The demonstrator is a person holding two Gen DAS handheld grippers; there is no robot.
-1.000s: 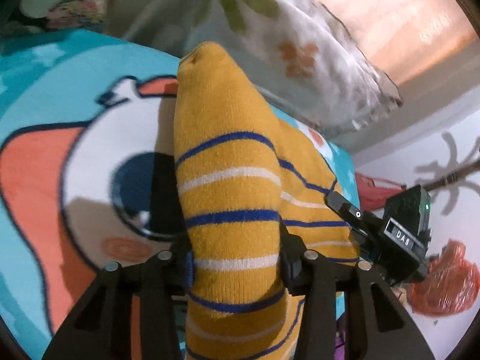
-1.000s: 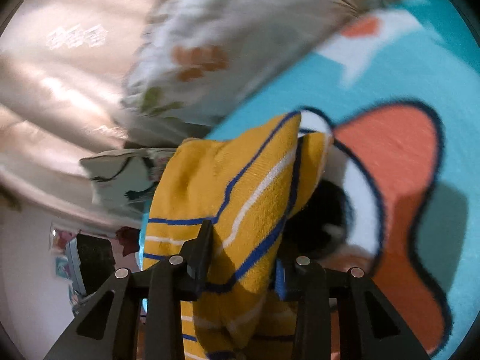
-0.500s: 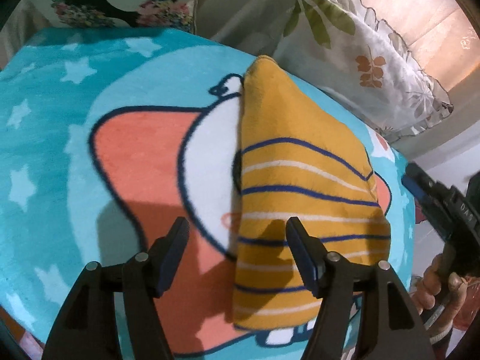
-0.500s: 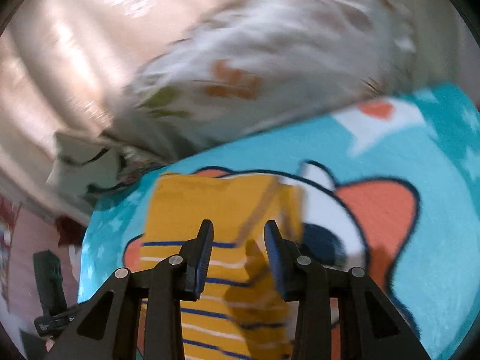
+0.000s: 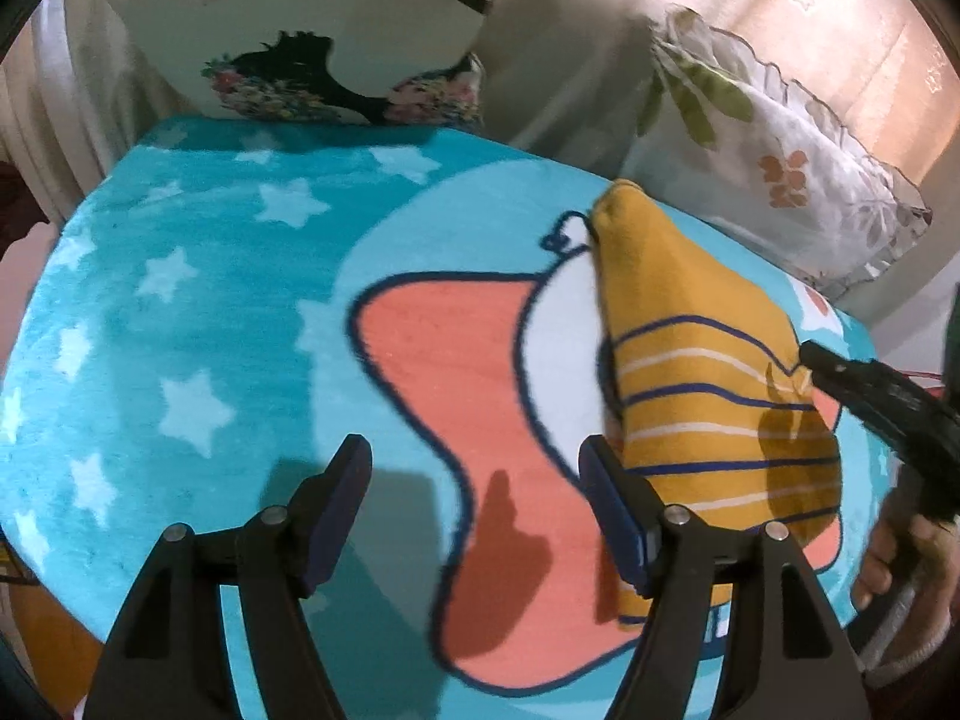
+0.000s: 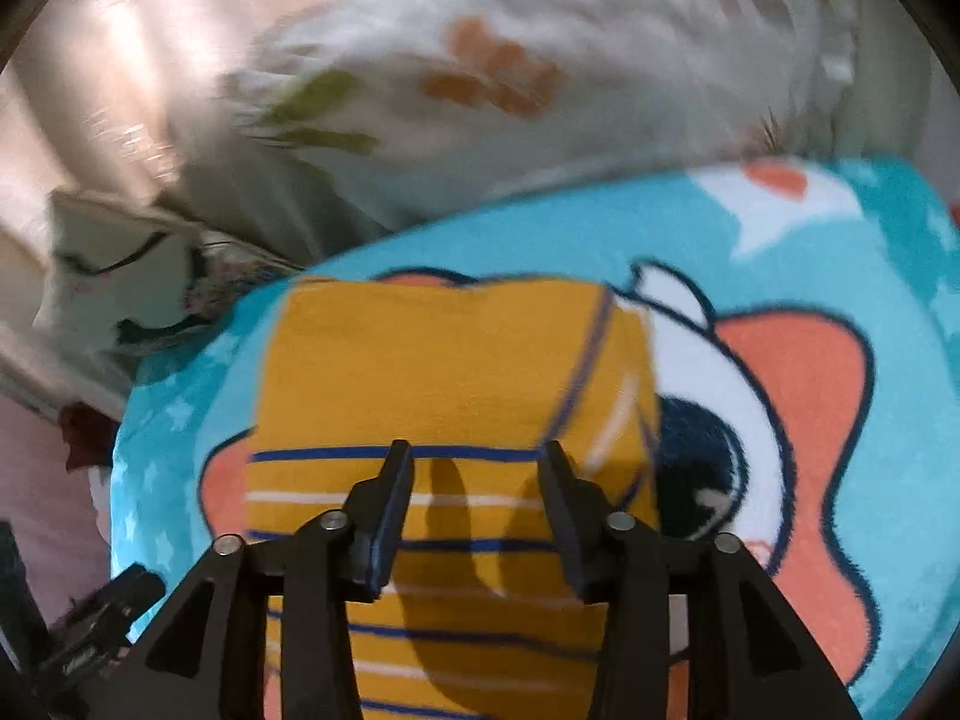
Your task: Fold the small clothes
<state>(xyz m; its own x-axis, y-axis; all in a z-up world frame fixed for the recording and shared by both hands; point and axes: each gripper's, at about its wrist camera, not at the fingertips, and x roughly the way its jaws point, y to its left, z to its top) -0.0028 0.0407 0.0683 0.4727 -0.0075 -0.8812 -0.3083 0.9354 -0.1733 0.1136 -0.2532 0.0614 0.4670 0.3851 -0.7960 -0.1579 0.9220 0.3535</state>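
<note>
A yellow garment point(image 5: 708, 384) with blue and white stripes lies folded on the teal cartoon mat point(image 5: 198, 312). In the right wrist view the garment point(image 6: 444, 372) lies flat just past the fingers. My left gripper point(image 5: 474, 480) is open and empty, above the mat to the left of the garment. My right gripper point(image 6: 477, 474) is open and empty, held over the garment's near striped part. The right gripper also shows in the left wrist view point(image 5: 888, 402) at the garment's right edge.
A white cushion with a black figure print point(image 5: 312, 36) and a leaf-print pillow point(image 5: 774, 162) stand behind the mat. A pale curtain point(image 6: 120, 48) hangs at the back. The mat's edges drop off at the left and front.
Both grippers have let go of the garment, opened and pulled back. The garment has dropped from a raised fold to lie flat on the mat.
</note>
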